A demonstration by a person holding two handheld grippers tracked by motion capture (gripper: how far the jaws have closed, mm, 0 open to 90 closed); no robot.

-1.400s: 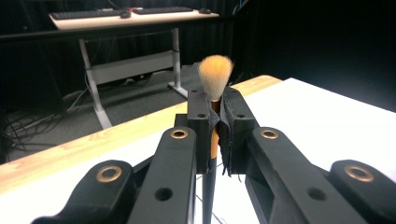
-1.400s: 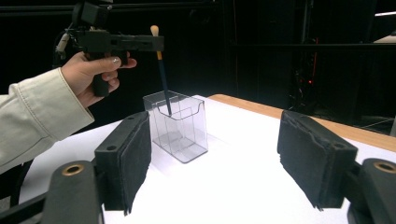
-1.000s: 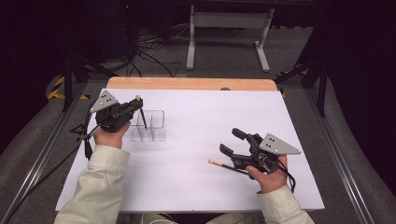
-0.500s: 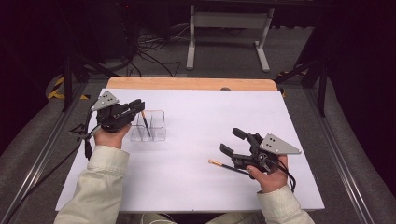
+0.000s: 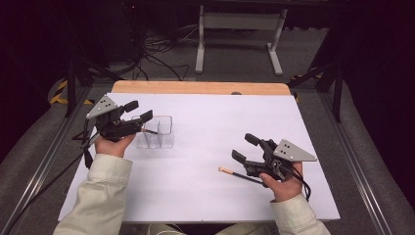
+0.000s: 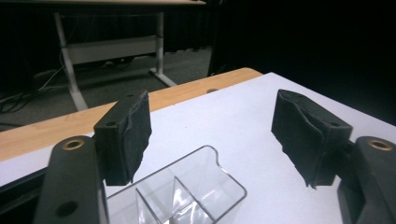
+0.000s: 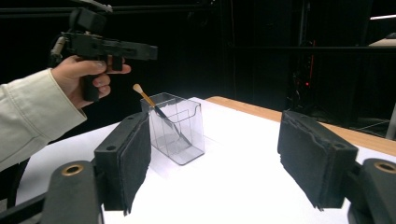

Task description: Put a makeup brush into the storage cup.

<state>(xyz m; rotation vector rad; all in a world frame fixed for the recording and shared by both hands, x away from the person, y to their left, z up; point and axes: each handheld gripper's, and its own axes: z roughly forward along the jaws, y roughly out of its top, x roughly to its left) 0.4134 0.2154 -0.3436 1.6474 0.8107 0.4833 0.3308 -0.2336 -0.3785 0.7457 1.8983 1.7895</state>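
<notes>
A clear divided holder (image 5: 157, 133) stands on the white table top (image 5: 210, 122) at the left. A thin dark brush (image 7: 154, 105) with a tan end leans in the holder (image 7: 175, 128). My left gripper (image 5: 138, 111) hovers just left of the holder; its jaws have just been opening and stand open with nothing between them. In the left gripper view the holder (image 6: 187, 191) sits below the open gripper (image 6: 212, 135). A second brush (image 5: 240, 175) lies on the table under my right gripper (image 5: 243, 147), which is open and empty.
A bare wooden strip (image 5: 195, 88) runs along the table's far edge. Beyond it stand a grey table frame (image 5: 235, 29) and floor cables (image 5: 156, 58). Dark metal rails (image 5: 44, 166) flank the table on both sides.
The left gripper's jaws have opened and let go of the brush, which now leans in the clear holder. The right gripper has not moved.
</notes>
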